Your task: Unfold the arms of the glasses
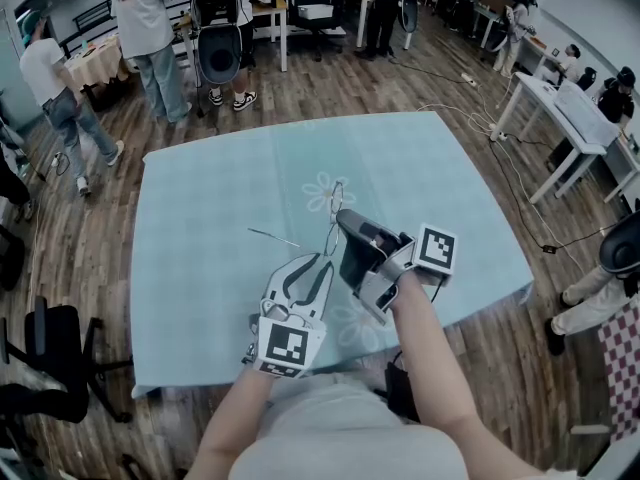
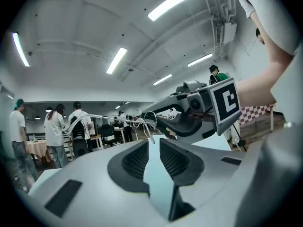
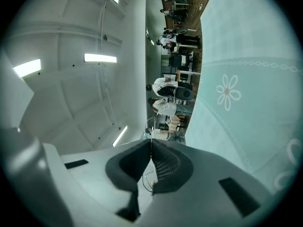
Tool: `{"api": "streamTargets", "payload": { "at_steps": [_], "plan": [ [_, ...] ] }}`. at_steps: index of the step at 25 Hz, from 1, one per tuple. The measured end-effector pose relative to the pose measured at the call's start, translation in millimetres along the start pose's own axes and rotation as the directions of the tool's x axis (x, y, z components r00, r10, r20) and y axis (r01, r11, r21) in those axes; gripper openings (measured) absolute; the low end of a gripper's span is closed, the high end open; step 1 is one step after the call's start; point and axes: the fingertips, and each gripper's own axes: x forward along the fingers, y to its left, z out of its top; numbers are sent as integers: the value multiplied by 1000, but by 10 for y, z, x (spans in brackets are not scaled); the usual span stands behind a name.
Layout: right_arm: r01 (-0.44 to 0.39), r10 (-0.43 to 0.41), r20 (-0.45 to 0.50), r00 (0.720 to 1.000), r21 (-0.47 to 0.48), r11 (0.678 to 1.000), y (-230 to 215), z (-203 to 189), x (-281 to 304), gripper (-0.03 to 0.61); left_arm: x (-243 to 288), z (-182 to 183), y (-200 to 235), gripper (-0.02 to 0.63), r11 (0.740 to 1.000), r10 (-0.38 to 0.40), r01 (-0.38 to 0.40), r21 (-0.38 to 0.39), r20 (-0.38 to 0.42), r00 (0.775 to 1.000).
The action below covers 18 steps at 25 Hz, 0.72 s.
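task thing: thin pale wire-framed glasses (image 1: 334,204), up in the air over the flower print, between the two grippers, not lying on the cloth
right hand-held gripper (image 1: 341,216): jaws clamped together on the wire frame beside the lenses; lies about level and holds the frame steady so the other side is free to work the arms
left hand-held gripper (image 1: 323,261): white, jaws about half apart, pads press on nothing; tips sit right at a thin wire end that comes off the frame toward them
first arm (image 1: 272,236): long straight wire sticking out to the left of the frame, looks already swung out
second arm (image 1: 329,240): likely the wire running from the frame down to the left jaws' tips; can't tell if it touches a pad
worktop (image 1: 200,268): table under a pale blue cloth with white flowers
step (judged): one arm out, second about to be pinched and opened
next move needs: gentle close on very thin wire, swing about the hinge while the right grip doesn't shift
risk: wire slips off the broad pads, or the hinge bends if pulled sideways
background: people (image 1: 150,28) among desks and chairs, well apart from the worktop
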Motion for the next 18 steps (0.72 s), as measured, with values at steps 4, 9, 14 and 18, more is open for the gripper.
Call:
{"api": "streamTargets", "payload": {
  "at_steps": [4, 9, 14, 18],
  "plan": [
    [-3, 3, 2, 1000, 2, 1000, 24, -3, 3, 12, -24, 12, 52, 18, 999, 19, -19, -39, 7, 1000],
    [-4, 4, 4, 1000, 5, 1000, 12, 5, -10, 12, -28, 8, 61, 14, 999, 16, -16, -46, 5, 1000],
    [-3, 3, 0, 1000, 8, 1000, 6, 8, -7, 12, -29, -6, 75, 15, 999, 36, -36, -22, -2, 999],
    [4, -4, -9, 1000, 8, 1000, -16, -2, -14, 12, -52, -36, 112, 15, 999, 38, -38, -26, 0, 999]
  ]
}}
